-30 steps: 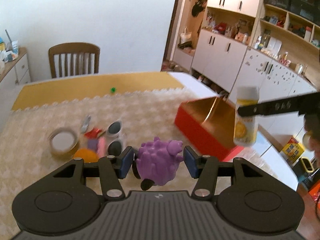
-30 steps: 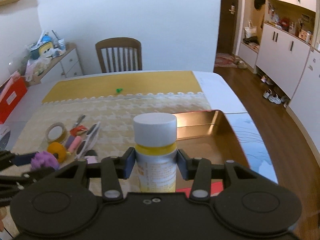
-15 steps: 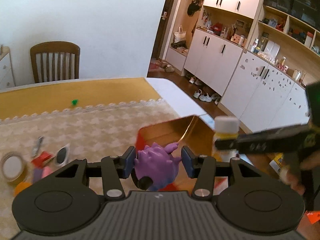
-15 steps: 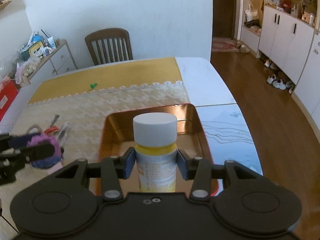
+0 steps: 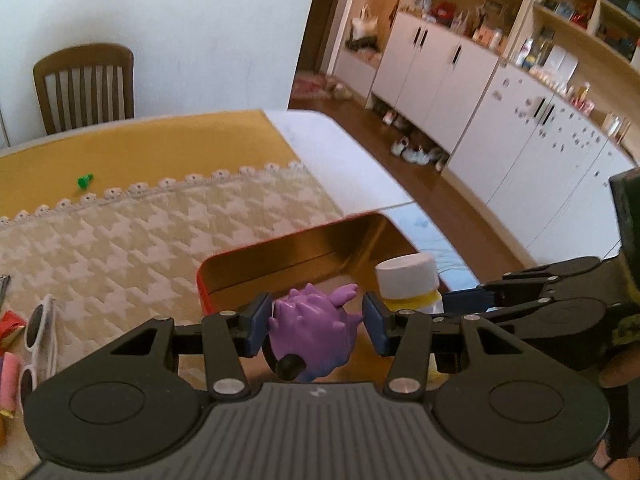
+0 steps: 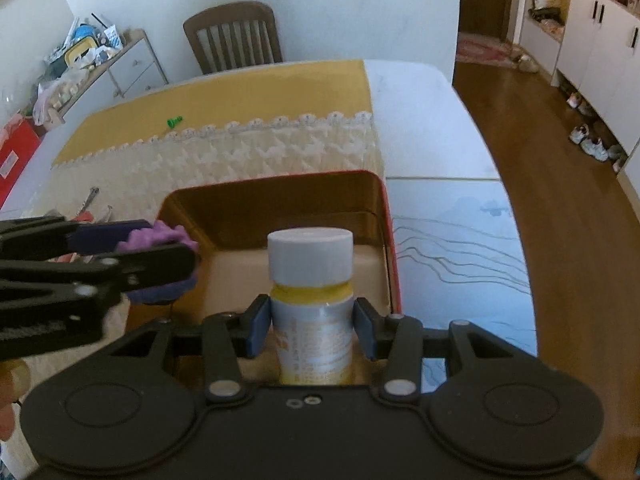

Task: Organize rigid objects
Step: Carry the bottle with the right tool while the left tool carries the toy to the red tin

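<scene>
My left gripper (image 5: 316,320) is shut on a purple spiky toy (image 5: 310,334) and hangs over the near left corner of the red tin box with a gold inside (image 5: 280,246). My right gripper (image 6: 312,320) is shut on a bottle with a white cap and a yellow band (image 6: 310,256). It holds the bottle upright, low inside the box (image 6: 280,178), towards its right wall. From the right wrist view the left gripper (image 6: 160,246) and its toy (image 6: 162,234) come in from the left, close beside the bottle. The bottle (image 5: 405,276) also shows just right of the toy.
White sunglasses (image 5: 36,332) and small pink and red items lie on the patterned cloth left of the box. A green peg (image 6: 174,121) sits on the yellow runner. A wooden chair (image 6: 232,36) stands at the far side. The table's edge and floor lie right of the box.
Both grippers have come over the box. The left one swung right, away from the pile of small items, with the toy. The right one sank, bringing the bottle down into the box.
</scene>
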A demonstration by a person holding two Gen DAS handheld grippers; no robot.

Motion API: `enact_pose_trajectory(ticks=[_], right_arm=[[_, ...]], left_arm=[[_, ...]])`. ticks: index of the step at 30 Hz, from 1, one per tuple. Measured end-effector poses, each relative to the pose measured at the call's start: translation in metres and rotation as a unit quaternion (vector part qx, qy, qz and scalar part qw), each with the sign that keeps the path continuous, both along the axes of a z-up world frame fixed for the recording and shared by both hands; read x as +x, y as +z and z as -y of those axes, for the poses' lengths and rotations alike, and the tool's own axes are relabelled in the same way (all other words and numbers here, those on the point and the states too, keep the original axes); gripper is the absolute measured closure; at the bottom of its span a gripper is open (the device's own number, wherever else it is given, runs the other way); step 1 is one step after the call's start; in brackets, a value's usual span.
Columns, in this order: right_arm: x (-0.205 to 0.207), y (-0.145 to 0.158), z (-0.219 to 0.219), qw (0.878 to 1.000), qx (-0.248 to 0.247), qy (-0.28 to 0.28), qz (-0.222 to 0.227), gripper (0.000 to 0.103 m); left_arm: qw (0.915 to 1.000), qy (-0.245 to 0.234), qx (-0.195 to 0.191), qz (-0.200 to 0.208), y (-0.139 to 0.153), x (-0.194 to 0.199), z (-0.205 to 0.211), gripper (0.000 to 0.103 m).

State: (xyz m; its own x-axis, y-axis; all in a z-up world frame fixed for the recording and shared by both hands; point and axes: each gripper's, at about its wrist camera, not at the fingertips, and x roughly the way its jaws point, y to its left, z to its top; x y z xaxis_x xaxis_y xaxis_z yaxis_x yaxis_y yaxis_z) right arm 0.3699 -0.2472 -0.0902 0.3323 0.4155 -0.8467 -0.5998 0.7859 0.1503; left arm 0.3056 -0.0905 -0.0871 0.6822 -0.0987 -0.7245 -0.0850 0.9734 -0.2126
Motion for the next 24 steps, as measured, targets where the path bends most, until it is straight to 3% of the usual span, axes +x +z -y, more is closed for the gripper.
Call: enact_pose_trajectory(ticks=[7,12,24], right_arm=[[0.020,-0.014,-0.002,1.000,0.000,-0.005,-0.016,0.059],[0.016,-0.017,-0.007,1.000,-0.012,0.023,-0.012,0.059],[0.011,-0.019,-0.011,0.999,-0.027,0.032,-0.001,0.058]], left_arm=[[0.9992,0.014,0.015,-0.034,-0.019,0.031,-0.004,0.054],[0.9984,0.017,0.020,-0.049,-0.026,0.044,-0.007,0.054],[0.9970,0.011,0.033,-0.069,-0.036,0.052,0.000,0.054]])
